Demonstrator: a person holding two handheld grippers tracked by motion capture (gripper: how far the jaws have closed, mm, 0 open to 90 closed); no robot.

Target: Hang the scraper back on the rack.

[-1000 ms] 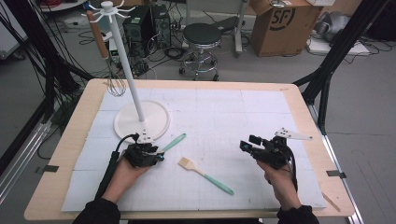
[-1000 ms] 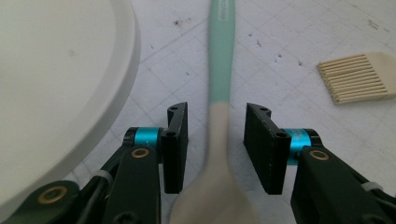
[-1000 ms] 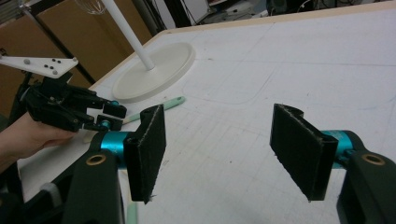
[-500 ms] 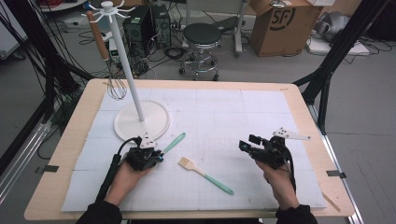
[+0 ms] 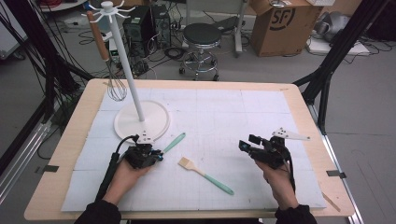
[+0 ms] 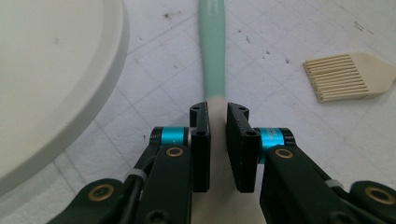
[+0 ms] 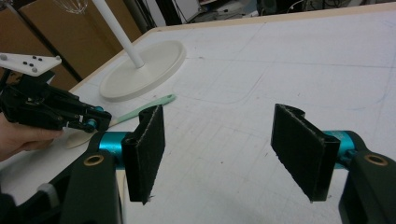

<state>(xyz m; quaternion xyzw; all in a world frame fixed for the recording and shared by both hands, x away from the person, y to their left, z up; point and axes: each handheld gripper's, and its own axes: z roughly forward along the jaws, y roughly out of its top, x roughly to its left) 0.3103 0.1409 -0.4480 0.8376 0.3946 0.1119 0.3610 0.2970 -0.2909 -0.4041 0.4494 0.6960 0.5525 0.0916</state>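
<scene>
A spatula with a mint-green handle [image 5: 173,142] and a beige blade lies just in front of the white stand base [image 5: 142,120]. My left gripper [image 5: 156,155] has just been closing, and its jaws now pinch the beige blade where it meets the handle [image 6: 212,51]; the gripper [image 6: 218,112] lies low on the mat. A pastry brush [image 5: 205,175] with a green handle lies to its right, and its bristle head [image 6: 350,77] is nearby. My right gripper [image 5: 248,142] hovers open at the right and holds nothing [image 7: 219,149]. It faces the left gripper [image 7: 100,120].
A tall white rack pole [image 5: 125,65] rises from the round base, and a wire whisk [image 5: 116,86] hangs from a top hook. A white gridded mat [image 5: 224,112] covers the wooden table. A stool, boxes and cables stand beyond the far edge.
The left gripper's jaws have drawn together on the spatula's blade end. Both hands stay where they were, and the right jaws keep the same gap.
</scene>
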